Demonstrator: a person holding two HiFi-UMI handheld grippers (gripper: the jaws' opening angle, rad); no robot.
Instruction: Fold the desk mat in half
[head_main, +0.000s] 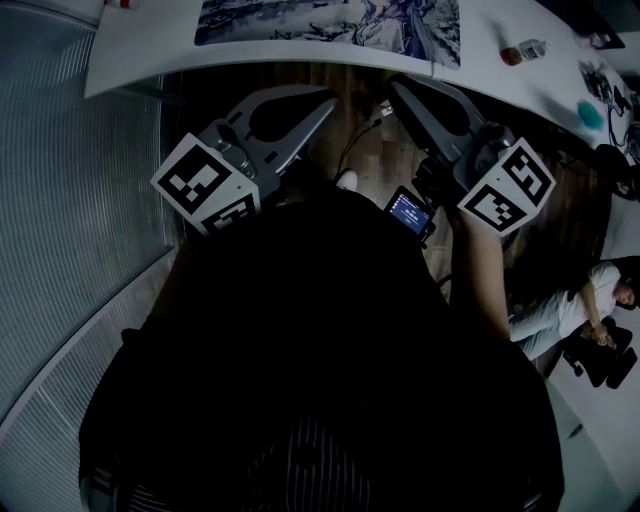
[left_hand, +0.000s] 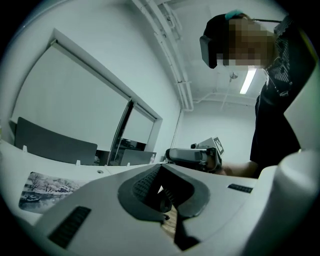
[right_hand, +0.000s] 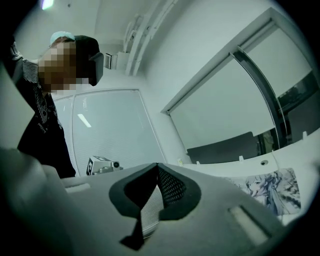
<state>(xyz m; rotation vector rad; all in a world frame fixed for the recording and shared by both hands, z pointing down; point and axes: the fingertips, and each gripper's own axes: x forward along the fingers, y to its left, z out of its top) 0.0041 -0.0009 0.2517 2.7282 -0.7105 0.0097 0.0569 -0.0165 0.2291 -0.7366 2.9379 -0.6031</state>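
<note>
Desk mat (head_main: 330, 22) lies flat and unfolded on the bench (head_main: 140, 45), with left gripper (head_main: 325, 100) and right gripper (head_main: 405, 92) short of its near edge, jaws closed and empty; best to open them, then pinch both near corners evenly.

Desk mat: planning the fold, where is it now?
Head view, top centre: the desk mat lies flat on the white table, along its near edge.

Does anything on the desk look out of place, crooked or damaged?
Nothing stands out. The desk mat, as far as visible, lies flat and unfolded on the white desk. The left gripper and the right gripper are both shut and empty, short of the desk edge.
</note>
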